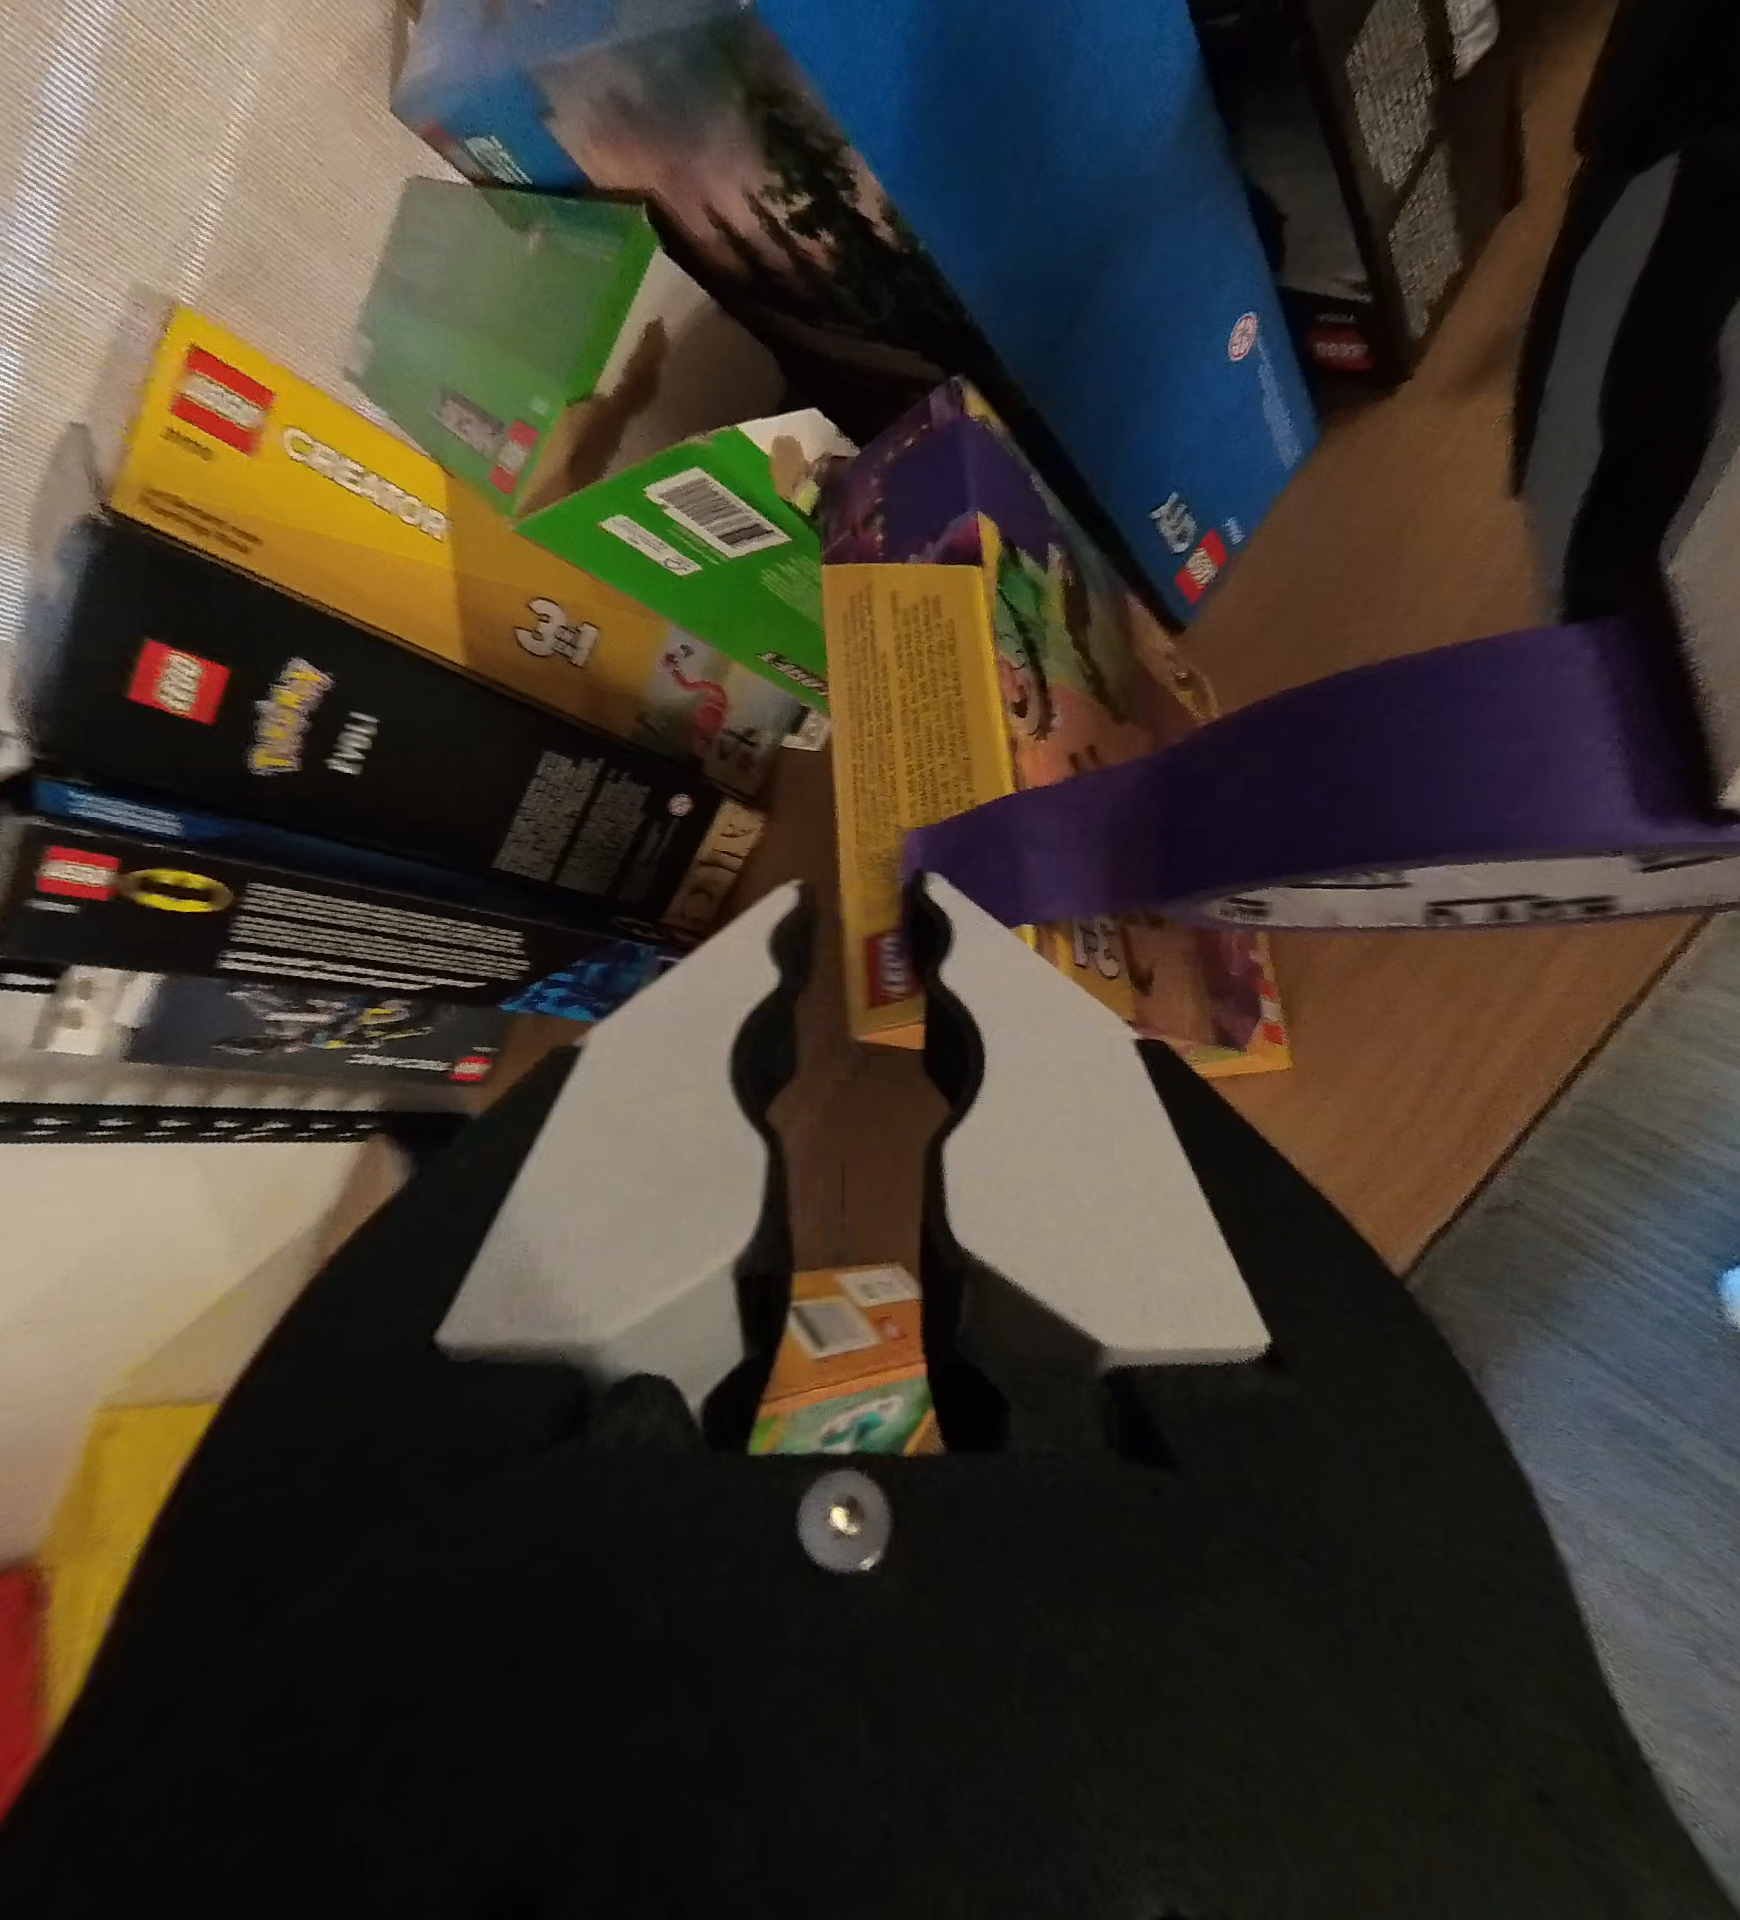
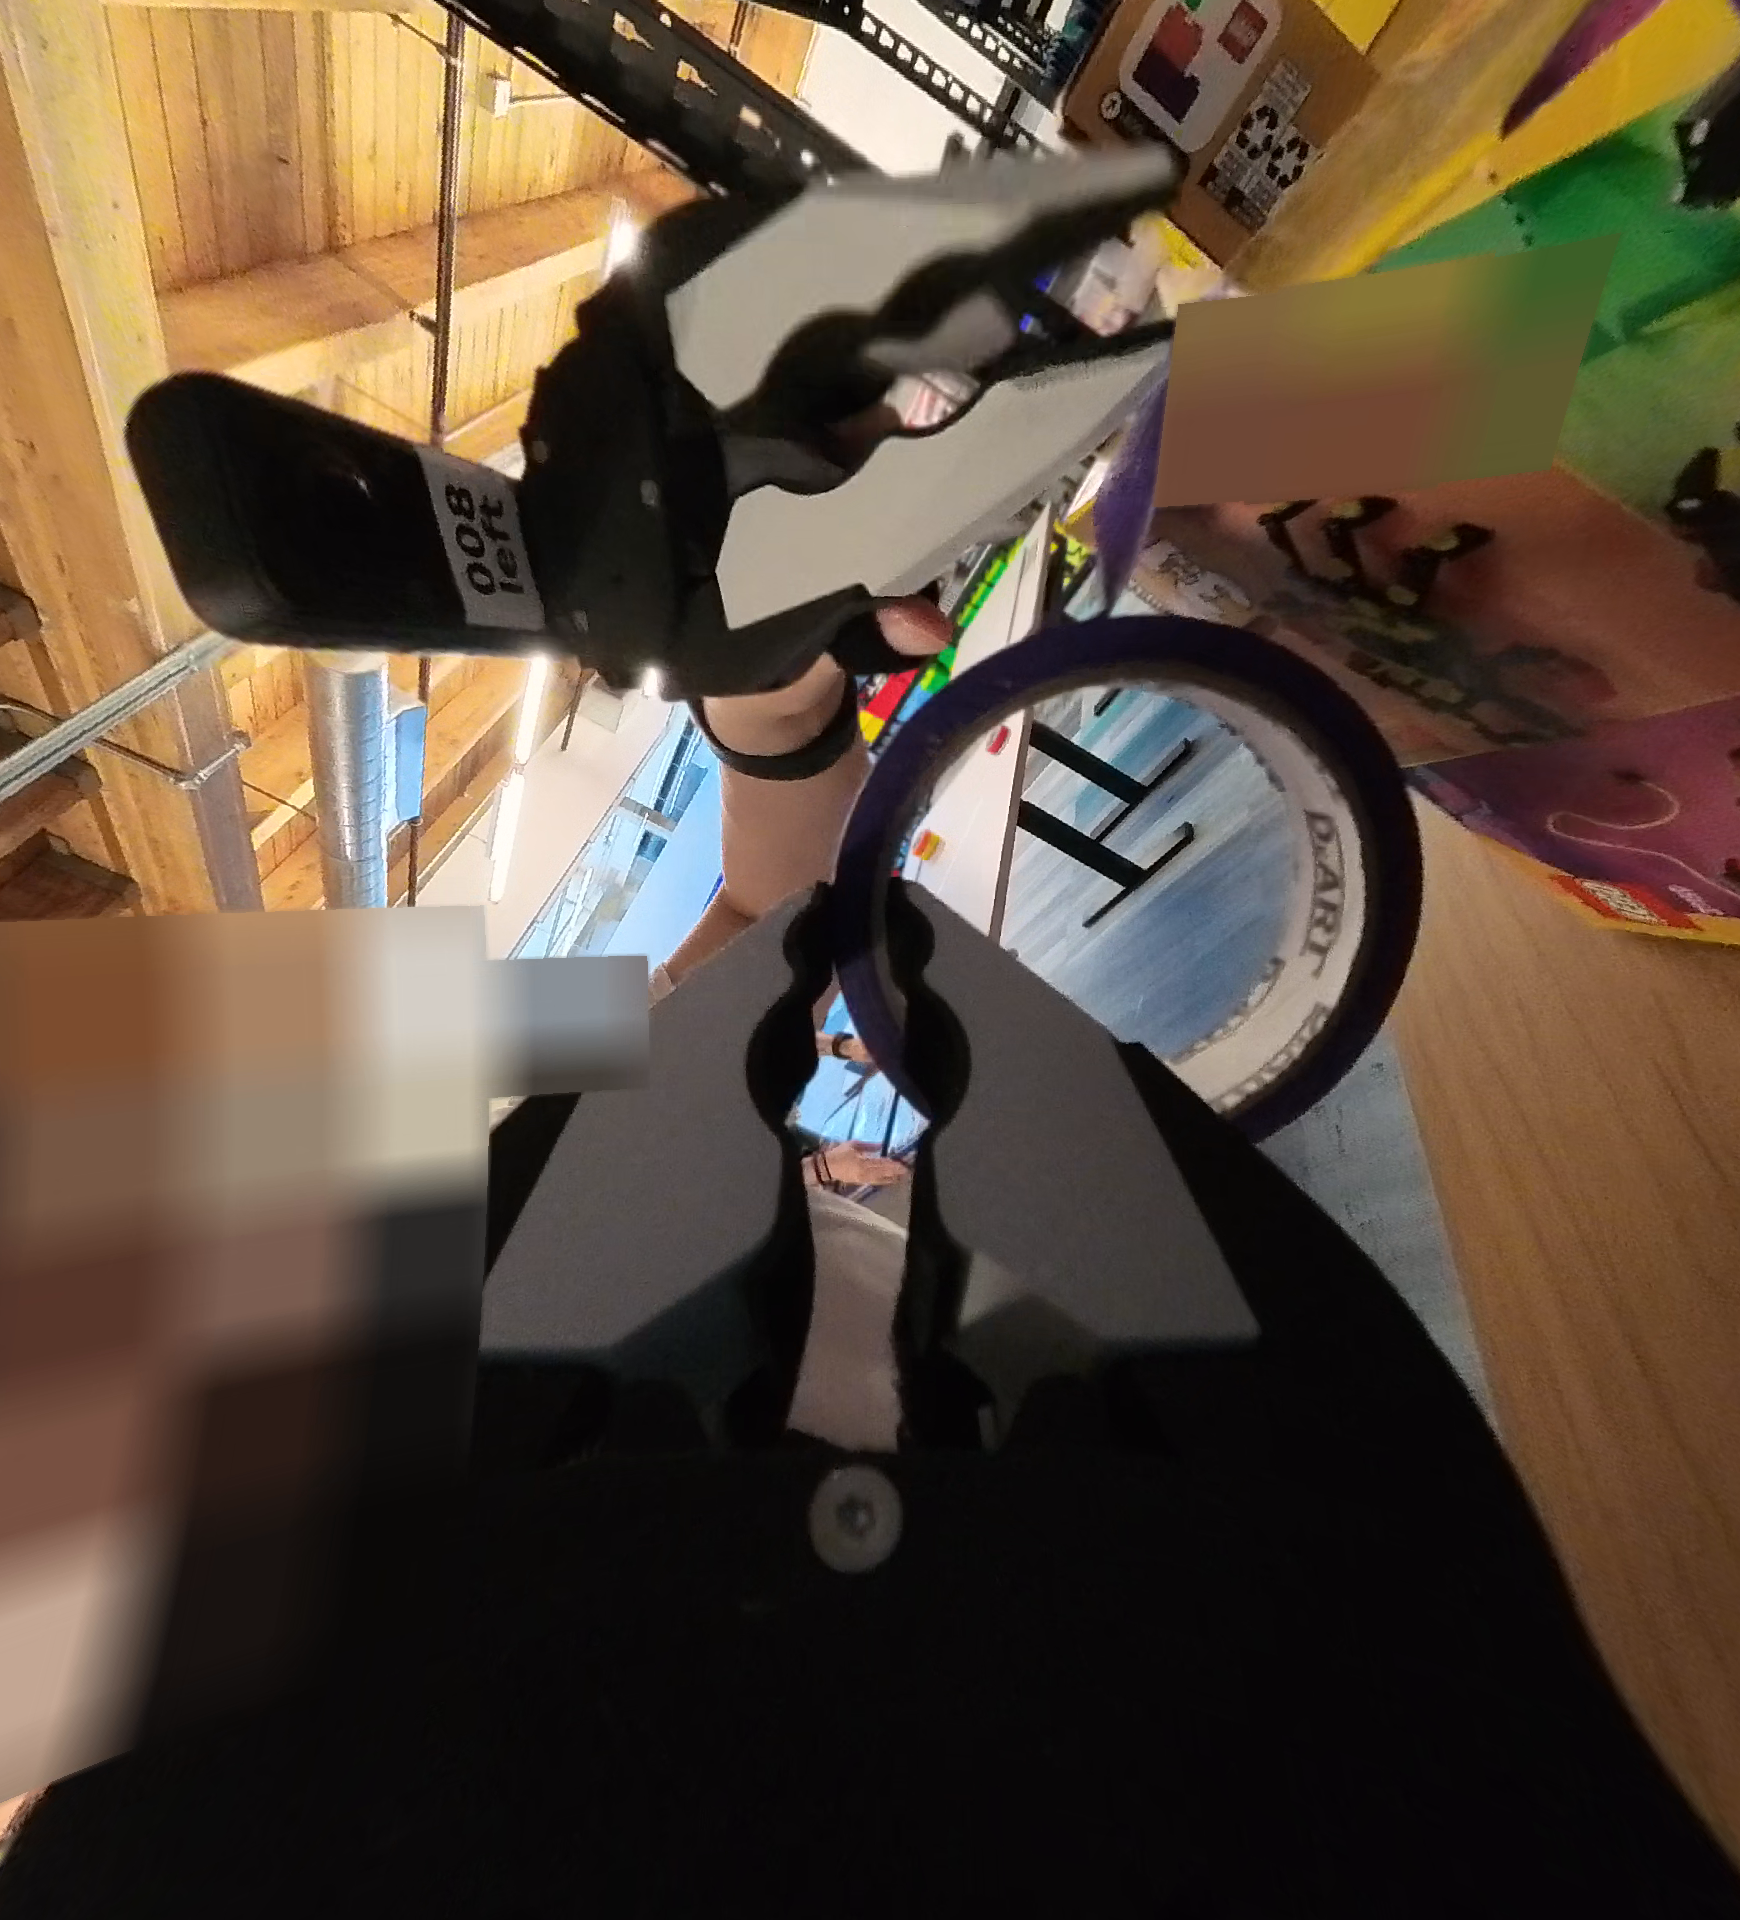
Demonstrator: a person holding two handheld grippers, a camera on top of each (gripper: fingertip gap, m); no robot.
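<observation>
The tape roll has a matt purple outside and white card core. The table is smooth pale wood. The boxes are glossy printed card.

Left wrist view: left tool at centre, tips apart above tabletop. Tape roll right of tips, running to right edge, touching right tip. Toy box just beyond tips, lying on tabletop. Stack of boxes at left. Big box at top.

Right wrist view: right tool at centre, tips pinching roll's rim.
</observation>
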